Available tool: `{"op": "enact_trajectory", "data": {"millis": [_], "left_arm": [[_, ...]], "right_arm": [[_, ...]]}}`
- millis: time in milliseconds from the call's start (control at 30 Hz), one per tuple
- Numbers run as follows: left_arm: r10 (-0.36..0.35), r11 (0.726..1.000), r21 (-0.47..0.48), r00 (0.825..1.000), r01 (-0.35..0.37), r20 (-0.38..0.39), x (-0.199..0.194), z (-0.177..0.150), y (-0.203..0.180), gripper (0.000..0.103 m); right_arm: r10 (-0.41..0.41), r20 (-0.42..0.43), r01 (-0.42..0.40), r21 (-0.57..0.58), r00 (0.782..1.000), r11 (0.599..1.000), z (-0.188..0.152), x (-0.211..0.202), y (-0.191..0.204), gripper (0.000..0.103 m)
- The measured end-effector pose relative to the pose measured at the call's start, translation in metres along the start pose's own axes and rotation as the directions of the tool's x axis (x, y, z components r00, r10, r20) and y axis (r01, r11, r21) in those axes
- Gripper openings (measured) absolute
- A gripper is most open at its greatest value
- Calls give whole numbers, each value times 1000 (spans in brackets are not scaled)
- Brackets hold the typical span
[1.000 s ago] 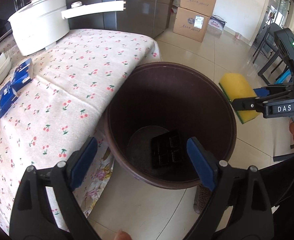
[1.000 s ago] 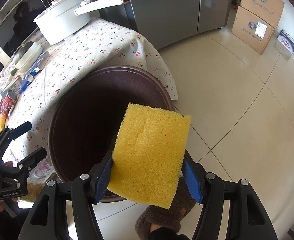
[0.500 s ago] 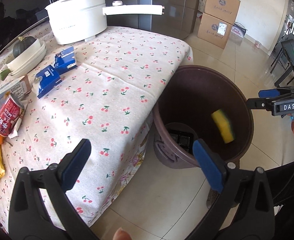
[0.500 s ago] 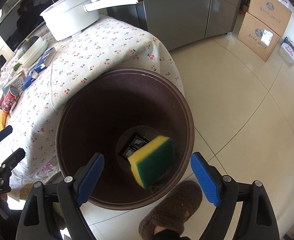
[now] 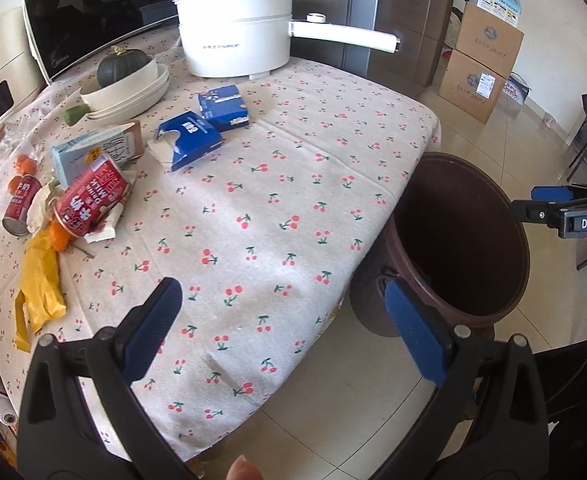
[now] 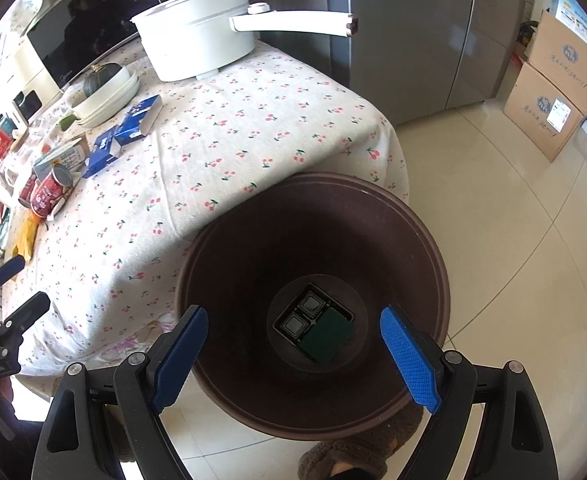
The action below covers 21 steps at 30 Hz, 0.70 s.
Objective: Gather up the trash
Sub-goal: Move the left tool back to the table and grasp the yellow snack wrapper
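Kitchen, cherry-print tablecloth [image 5: 277,184]. Brown bin [image 6: 433,264] on floor at table's right edge, sponge [image 6: 327,338] + black tray [image 6: 299,316] at bottom. Trash pile w/ red can [image 5: 89,204] far left. Left gripper [image 5: 279,320], right gripper [image 6: 293,354] both open, empty.

Both pictures are bright with daylight. The floor tiles [image 6: 513,240] shine pale. The shiny fridge door [image 6: 413,40] shows soft grey streaks of light. The dark oven door [image 5: 93,20] acts like a mirror. Inside the brown bin [image 6: 313,300] it is dim and shadowy, so things at the bottom look dark. A soft shadow lies on the floor under the counter [image 5: 293,200] edge. Straight lines bend near the edges, and the corners go black. Everything looks sharp, with little blur.
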<state>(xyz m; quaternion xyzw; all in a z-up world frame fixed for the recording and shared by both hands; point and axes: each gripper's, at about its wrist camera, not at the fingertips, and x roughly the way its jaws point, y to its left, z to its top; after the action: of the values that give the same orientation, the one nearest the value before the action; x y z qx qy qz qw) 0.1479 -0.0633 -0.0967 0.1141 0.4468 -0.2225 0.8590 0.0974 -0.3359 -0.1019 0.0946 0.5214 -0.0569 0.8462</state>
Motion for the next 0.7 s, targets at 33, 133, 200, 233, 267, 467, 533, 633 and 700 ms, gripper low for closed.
{"op": "enact_trajectory", "data": {"millis": [33, 133, 200, 233, 267, 467, 533, 633, 700], "left_arm": [[6, 1000, -14, 1000, -6, 2, -2, 0, 8, 101], [29, 998, -59, 1000, -28, 5, -10, -3, 31, 101], [48, 995, -90, 999, -48, 3, -15, -5, 46, 101], [56, 993, -107, 998, -55, 2, -17, -6, 54, 101], [62, 991, -123, 998, -61, 1, -19, -8, 62, 101], [116, 972, -206, 993, -114, -6, -30, -15, 109, 101], [139, 963, -231, 990, -139, -16, -31, -17, 125, 101], [172, 947, -269, 984, -175, -36, -30, -20, 151, 101], [191, 933, -298, 980, -200, -60, -25, -21, 168, 101]], "right_arm": [[5, 4, -5, -7, 1000, 1000, 3, -1, 6, 90], [20, 16, -19, -31, 1000, 999, 10, -3, 27, 90], [30, 22, -28, -53, 999, 998, 15, -3, 41, 90], [33, 24, -31, -66, 999, 997, 17, -2, 48, 90], [34, 25, -32, -79, 999, 996, 20, -2, 57, 90], [59, 17, -56, -133, 998, 990, 29, 5, 98, 90], [68, 14, -65, -145, 998, 987, 33, 8, 111, 90], [85, 12, -82, -161, 996, 984, 38, 13, 130, 90], [95, 7, -92, -177, 995, 980, 42, 17, 143, 90]]}}
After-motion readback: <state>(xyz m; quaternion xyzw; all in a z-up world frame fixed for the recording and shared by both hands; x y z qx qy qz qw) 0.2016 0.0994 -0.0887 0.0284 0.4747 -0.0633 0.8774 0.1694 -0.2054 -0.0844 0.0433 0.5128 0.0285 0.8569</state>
